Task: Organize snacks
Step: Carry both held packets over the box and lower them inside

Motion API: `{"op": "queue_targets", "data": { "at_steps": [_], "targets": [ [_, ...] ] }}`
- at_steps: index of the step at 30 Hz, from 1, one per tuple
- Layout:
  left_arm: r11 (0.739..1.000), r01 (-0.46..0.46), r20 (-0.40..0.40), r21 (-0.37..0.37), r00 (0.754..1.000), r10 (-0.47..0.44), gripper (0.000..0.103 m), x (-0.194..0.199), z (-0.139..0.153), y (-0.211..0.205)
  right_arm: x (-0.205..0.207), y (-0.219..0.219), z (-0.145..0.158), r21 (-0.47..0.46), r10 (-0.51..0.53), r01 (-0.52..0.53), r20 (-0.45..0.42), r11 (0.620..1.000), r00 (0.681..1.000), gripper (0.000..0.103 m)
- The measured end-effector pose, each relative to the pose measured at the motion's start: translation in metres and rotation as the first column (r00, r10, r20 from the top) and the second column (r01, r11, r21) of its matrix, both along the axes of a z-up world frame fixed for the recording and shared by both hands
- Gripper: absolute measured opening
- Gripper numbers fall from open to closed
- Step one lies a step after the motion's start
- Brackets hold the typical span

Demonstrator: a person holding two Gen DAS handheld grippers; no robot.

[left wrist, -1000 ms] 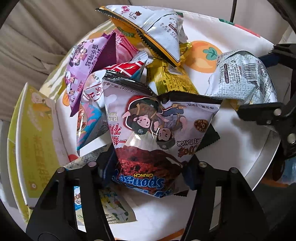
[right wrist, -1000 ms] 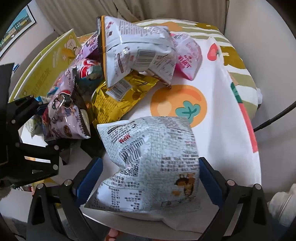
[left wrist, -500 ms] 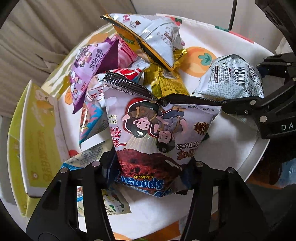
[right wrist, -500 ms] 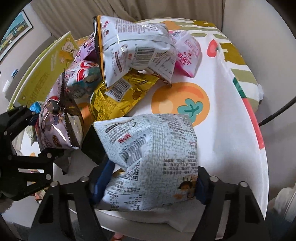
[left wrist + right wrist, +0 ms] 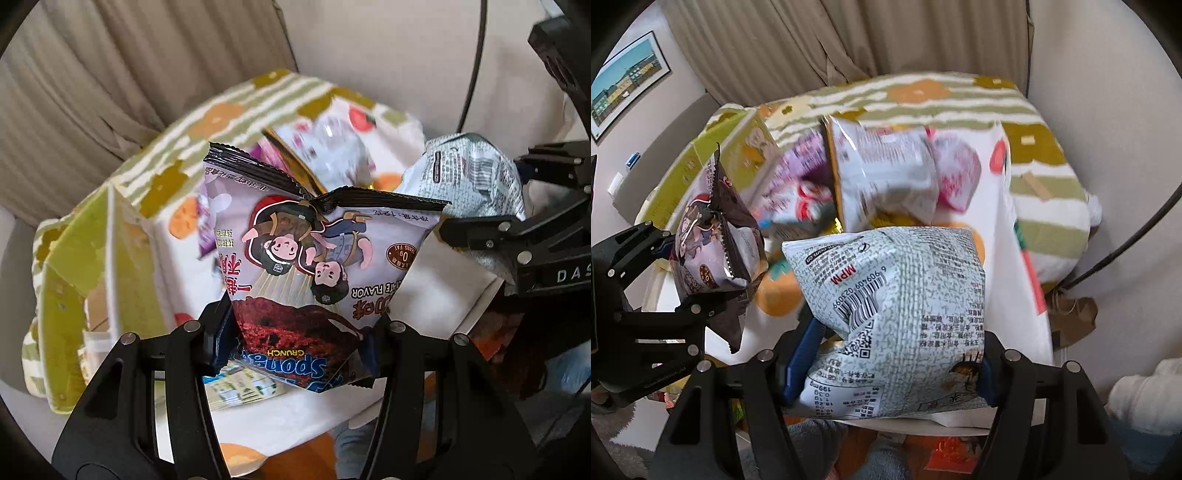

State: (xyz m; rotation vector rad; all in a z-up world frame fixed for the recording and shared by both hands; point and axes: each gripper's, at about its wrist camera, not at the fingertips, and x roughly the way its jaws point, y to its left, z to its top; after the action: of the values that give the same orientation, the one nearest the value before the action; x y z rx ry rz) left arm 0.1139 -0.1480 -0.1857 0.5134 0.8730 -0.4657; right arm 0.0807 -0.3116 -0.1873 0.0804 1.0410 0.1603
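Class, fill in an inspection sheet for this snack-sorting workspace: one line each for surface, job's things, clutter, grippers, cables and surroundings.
Surface: round table under a white fruit-print cloth.
Job's things: Sponge Crunch chocolate packet and pale green printed snack bag, both lifted; a blurred pile of snack packets on the table; a yellow-green cardboard box at the table's left edge.
Clutter: brown paper bag on the floor.
Grippers: left hand-held gripper shut on the chocolate packet; right hand-held gripper shut on the green bag.
Cables: one black cable running along the wall.
Surroundings: beige curtain, framed picture.
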Motion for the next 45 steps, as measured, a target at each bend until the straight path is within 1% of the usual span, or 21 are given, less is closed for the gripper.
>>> {"op": "queue_targets", "data": {
  "at_steps": [5,8,11,14,18,21,26,31,35,37,40,42,45],
  "targets": [
    [0.995,-0.057,0.042,-0.077,0.997,0.060,0.050,0.000,0.040,0.024,0.002,0.018,0.041,-0.017,0.036,-0.035,0.071,0.999,0.997,0.067],
    [0.989,-0.095,0.074,-0.115,0.992,0.104,0.050,0.009,0.062,0.050,0.006,0.037,0.065,-0.011,0.065,-0.064,0.123,0.998,0.990,0.067],
    [0.982,-0.125,0.099,-0.141,0.985,0.140,0.050,0.020,0.081,0.079,0.013,0.060,0.082,-0.002,0.090,-0.091,0.163,0.996,0.982,0.067],
    [0.975,-0.162,0.121,-0.151,0.976,0.181,0.050,0.030,0.095,0.109,0.025,0.088,0.096,0.002,0.121,-0.124,0.197,0.992,0.973,0.067],
    [0.958,-0.227,0.111,-0.172,0.962,0.248,0.050,0.053,0.109,0.161,0.049,0.131,0.109,0.013,0.165,-0.172,0.215,0.985,0.963,0.067],
    [0.948,-0.265,0.101,-0.178,0.953,0.286,0.050,0.073,0.113,0.196,0.072,0.165,0.114,0.031,0.182,-0.193,0.211,0.981,0.960,0.067],
    [0.935,-0.316,0.067,-0.164,0.942,0.330,0.050,0.115,0.107,0.257,0.111,0.221,0.114,0.073,0.195,-0.212,0.198,0.974,0.961,0.067],
    [0.930,-0.336,-0.001,-0.150,0.940,0.340,0.050,0.162,0.086,0.298,0.143,0.262,0.106,0.098,0.177,-0.195,0.169,0.976,0.970,0.067],
    [0.933,-0.336,-0.069,-0.132,0.942,0.330,0.050,0.199,0.059,0.312,0.167,0.285,0.093,0.112,0.144,-0.160,0.144,0.981,0.979,0.067],
    [0.933,-0.337,-0.107,-0.126,0.940,0.325,0.050,0.213,0.046,0.315,0.170,0.292,0.089,0.111,0.126,-0.141,0.132,0.984,0.983,0.067],
    [0.930,-0.342,-0.153,-0.132,0.934,0.322,0.050,0.229,0.031,0.318,0.184,0.296,0.081,0.118,0.105,-0.117,0.101,0.986,0.989,0.067],
    [0.928,-0.349,-0.168,-0.127,0.930,0.327,0.050,0.238,0.024,0.321,0.189,0.298,0.078,0.109,0.103,-0.113,0.090,0.988,0.991,0.067],
    [0.927,-0.357,-0.187,-0.117,0.924,0.333,0.056,0.247,0.016,0.324,0.199,0.303,0.072,0.098,0.106,-0.113,0.071,0.989,0.992,0.067]
  ]
}}
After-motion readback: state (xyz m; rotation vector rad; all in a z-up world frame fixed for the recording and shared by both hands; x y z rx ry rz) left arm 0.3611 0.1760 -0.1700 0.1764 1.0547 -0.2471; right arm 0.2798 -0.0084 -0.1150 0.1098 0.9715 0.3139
